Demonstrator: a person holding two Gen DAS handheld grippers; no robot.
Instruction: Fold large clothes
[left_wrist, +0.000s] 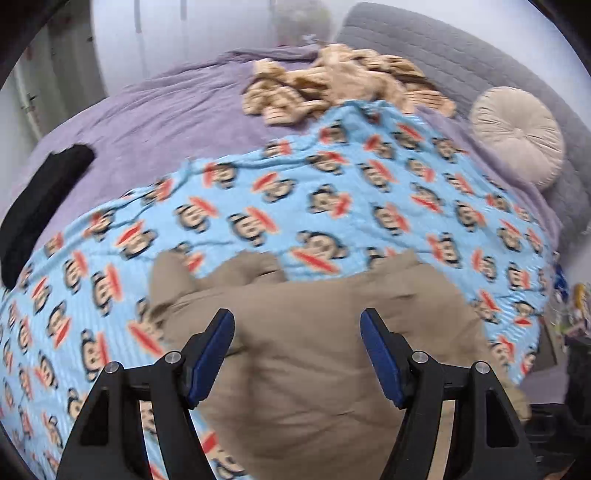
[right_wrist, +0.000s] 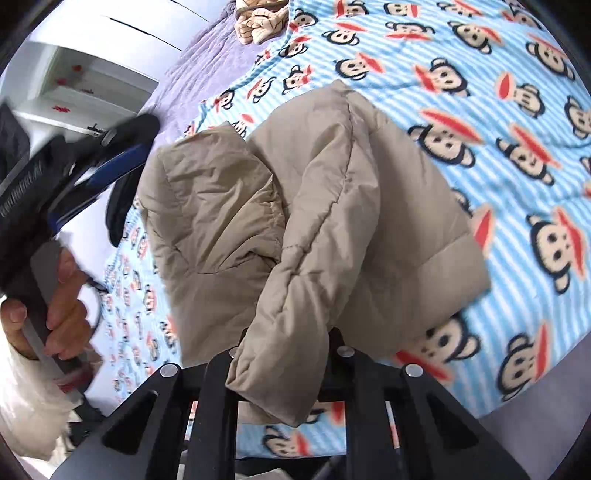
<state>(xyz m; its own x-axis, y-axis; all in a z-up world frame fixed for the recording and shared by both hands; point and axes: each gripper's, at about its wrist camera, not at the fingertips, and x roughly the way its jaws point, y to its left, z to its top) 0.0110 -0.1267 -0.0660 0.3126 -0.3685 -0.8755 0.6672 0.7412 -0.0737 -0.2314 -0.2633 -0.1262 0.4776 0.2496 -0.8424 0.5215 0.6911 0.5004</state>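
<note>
Blue monkey-print fleece blanket (left_wrist: 332, 192) spread across the middle, striped pale and bright blue, creased toward 12 o'clock. Under it, a lilac bedspread (left_wrist: 166, 114) reaching out to 10 o'clock. At 12 o'clock, a crumpled tan plush throw (left_wrist: 332, 81) lying on the lilac, its near edge touching the blanket. At 2 o'clock, a round cream tufted cushion (left_wrist: 517, 133) leaning against a grey padded headboard (left_wrist: 443, 48). At 9 o'clock, a flat black item (left_wrist: 44, 199) on the lilac beside the blanket's edge. At 10 o'clock in the right wrist view, a white cabinet (right_wrist: 92, 77) with small red marks.
</note>
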